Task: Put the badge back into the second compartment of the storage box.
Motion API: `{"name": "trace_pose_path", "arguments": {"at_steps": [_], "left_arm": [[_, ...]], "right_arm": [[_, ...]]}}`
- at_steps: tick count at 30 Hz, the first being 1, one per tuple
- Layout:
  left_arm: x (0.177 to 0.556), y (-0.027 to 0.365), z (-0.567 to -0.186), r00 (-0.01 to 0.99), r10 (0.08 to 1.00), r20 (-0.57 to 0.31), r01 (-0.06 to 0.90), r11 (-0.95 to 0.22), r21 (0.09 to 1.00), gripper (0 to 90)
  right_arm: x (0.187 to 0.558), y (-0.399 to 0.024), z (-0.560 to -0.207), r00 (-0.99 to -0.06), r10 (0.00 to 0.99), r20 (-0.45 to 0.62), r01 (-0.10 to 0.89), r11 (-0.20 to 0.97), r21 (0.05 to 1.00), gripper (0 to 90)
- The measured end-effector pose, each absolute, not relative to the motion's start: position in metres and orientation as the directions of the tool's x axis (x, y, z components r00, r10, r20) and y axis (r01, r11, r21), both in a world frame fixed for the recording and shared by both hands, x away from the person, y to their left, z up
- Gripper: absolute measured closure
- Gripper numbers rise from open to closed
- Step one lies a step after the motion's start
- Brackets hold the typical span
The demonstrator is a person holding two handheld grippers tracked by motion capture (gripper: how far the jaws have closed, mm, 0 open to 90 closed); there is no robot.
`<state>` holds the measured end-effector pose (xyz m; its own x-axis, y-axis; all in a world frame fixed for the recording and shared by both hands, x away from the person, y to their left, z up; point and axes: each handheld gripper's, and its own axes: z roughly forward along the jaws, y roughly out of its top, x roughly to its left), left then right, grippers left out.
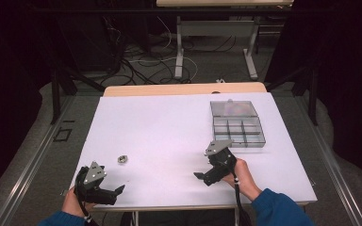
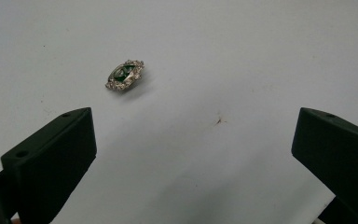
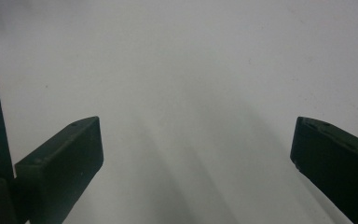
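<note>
My left tool is spread, brooch just beyond it; right tool spread over bare desk.

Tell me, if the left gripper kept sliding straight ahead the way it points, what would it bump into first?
Probably the small silver jewelled brooch with a green stone, though it lies left of centre, so the open left gripper might pass just beside it. Otherwise only the bare white table lies ahead.

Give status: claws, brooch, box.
Left claw open, empty, short of the brooch. Right claw open, empty, over bare table. Box open at far right, nothing between.
</note>
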<state>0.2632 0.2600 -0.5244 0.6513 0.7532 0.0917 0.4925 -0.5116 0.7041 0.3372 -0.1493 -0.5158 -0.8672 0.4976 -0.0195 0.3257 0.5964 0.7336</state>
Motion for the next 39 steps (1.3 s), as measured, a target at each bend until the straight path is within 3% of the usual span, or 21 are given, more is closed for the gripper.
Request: {"name": "trace_pose_path", "arguments": {"at_steps": [39], "left_arm": [[0.263, 0.260, -0.524, 0.664, 0.740, 0.102, 0.485, -0.532, 0.694, 0.1]], "right_arm": [[0.375, -0.062, -0.528, -0.908, 0.420, -0.008, 0.277, 0.613, 0.740, 3.0]]}}
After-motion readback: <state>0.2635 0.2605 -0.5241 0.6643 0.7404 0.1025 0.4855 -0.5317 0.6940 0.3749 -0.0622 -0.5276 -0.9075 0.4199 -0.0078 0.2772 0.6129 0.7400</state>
